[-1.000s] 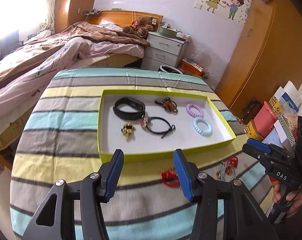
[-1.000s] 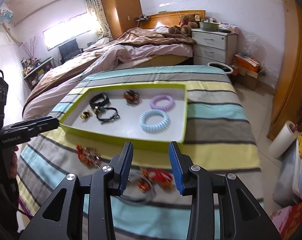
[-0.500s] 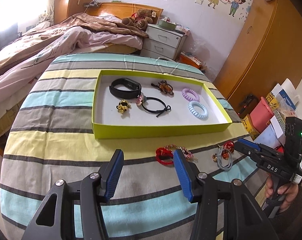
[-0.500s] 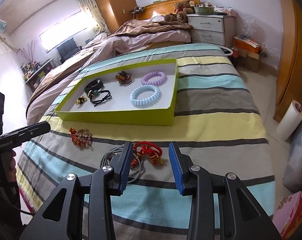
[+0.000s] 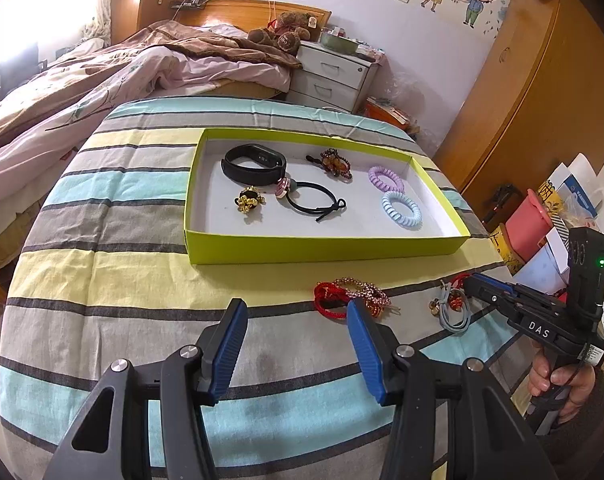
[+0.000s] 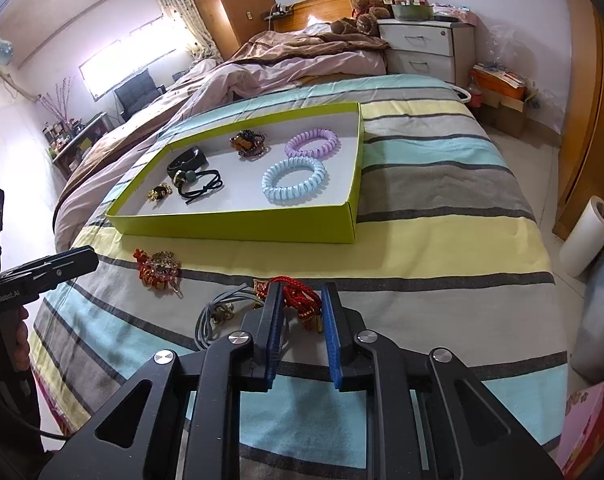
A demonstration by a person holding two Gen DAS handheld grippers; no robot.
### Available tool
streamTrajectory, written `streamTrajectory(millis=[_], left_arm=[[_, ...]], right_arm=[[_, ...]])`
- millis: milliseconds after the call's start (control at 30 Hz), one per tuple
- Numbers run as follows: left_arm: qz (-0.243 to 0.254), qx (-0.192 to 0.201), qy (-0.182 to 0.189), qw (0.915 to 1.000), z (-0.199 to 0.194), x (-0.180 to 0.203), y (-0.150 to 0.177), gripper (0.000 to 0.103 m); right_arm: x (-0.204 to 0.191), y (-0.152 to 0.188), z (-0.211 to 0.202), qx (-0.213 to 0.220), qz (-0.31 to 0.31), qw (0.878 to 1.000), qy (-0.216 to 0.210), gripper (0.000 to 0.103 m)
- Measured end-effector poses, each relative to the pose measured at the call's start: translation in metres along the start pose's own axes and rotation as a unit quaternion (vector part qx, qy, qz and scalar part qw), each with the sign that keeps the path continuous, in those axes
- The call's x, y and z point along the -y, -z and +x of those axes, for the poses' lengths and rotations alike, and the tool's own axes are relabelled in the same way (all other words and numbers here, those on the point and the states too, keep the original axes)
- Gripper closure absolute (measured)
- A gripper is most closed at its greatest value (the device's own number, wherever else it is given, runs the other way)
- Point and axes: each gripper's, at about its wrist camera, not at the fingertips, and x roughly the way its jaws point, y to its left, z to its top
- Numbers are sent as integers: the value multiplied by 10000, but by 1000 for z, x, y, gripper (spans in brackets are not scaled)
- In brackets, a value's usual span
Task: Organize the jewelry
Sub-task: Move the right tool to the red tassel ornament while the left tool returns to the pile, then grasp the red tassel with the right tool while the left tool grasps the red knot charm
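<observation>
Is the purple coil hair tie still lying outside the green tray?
No. The purple coil hair tie lies inside the green tray, beside the blue one.

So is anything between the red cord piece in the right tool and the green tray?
Nothing visible. The right tool, just closing, has the red cord piece between its pads; bare striped cloth lies up to the green tray, whose near wall must be cleared.

The right gripper [image 5: 468, 280], seen from the left wrist camera, carries the white letters "DAS" on the side of its black body. The left gripper [image 6: 91, 258], seen from the right wrist camera, bears a small pale marking on its body that looks like "GenRobot.AI". Print on the boxes [image 5: 570, 196] beside the bed is too small to read.
</observation>
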Motion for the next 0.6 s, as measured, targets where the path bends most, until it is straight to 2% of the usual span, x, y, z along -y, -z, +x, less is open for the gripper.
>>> streamTrajectory(millis=[233,367,400,600], left_arm=[[2,-24,-4,10000,0,0,3,52],[10,-61,-9,10000,2,1,4,52],[12,-66,-5,10000,2,2,4,52],[96,-171,56,9998,8,6,6,52]], right_arm=[[-4,1,-13,296,-89,9993,209,89],[-12,0,-24,592,-333,9947,775,89],[-13,-1,-26,659,-364,9939,806,89],[-6,-4,-44,1095,-94,9895,937,89]])
